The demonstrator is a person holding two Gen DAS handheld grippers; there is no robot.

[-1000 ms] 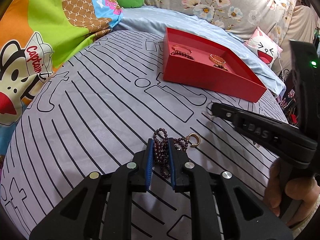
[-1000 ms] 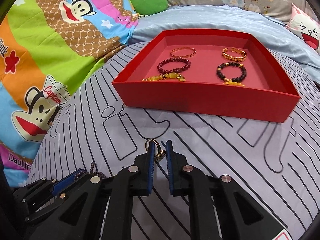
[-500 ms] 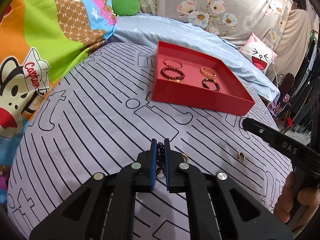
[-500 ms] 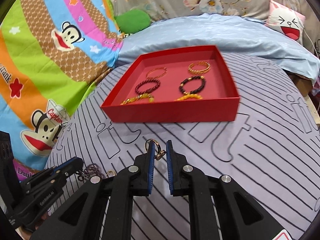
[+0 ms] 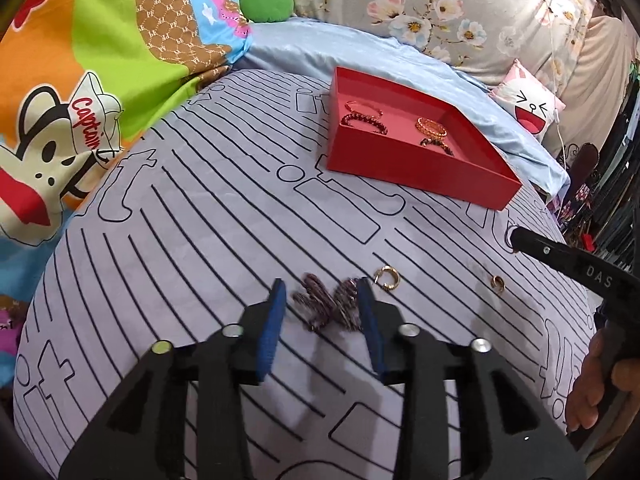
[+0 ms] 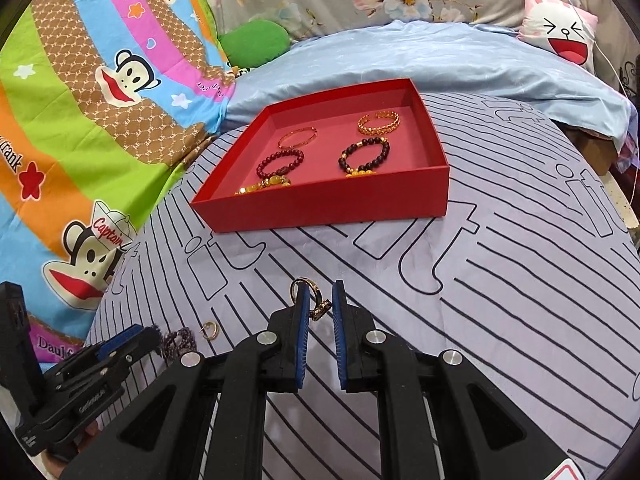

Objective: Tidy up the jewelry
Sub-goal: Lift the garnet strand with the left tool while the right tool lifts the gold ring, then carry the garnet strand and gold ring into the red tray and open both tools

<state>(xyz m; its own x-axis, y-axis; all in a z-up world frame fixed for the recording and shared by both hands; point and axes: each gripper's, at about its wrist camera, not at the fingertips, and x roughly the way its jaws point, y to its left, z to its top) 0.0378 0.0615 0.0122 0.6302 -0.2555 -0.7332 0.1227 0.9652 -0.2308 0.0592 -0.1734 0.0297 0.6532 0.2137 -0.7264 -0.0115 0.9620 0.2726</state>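
Note:
A dark red bead bracelet (image 5: 326,306) lies bunched on the striped grey cloth between the fingers of my open left gripper (image 5: 320,300). It also shows blurred in the right wrist view (image 6: 180,338). A gold ring (image 5: 387,278) lies just right of it, and a smaller gold ring (image 5: 497,282) lies further right. My right gripper (image 6: 318,300) is shut on a gold ring with a small charm (image 6: 314,300), held above the cloth. The red tray (image 6: 320,208) stands beyond, holding several bracelets.
The striped grey cloth (image 6: 500,300) covers a rounded bed surface. A cartoon monkey blanket (image 6: 80,120) lies left, a blue sheet (image 6: 400,56) behind the tray, and a white face pillow (image 6: 560,28) at far right. The right gripper's body (image 5: 580,272) shows in the left view.
My left gripper has opened and let the bead bracelet drop onto the cloth. My right gripper has stayed shut on its ring and shifted slightly relative to the tray.

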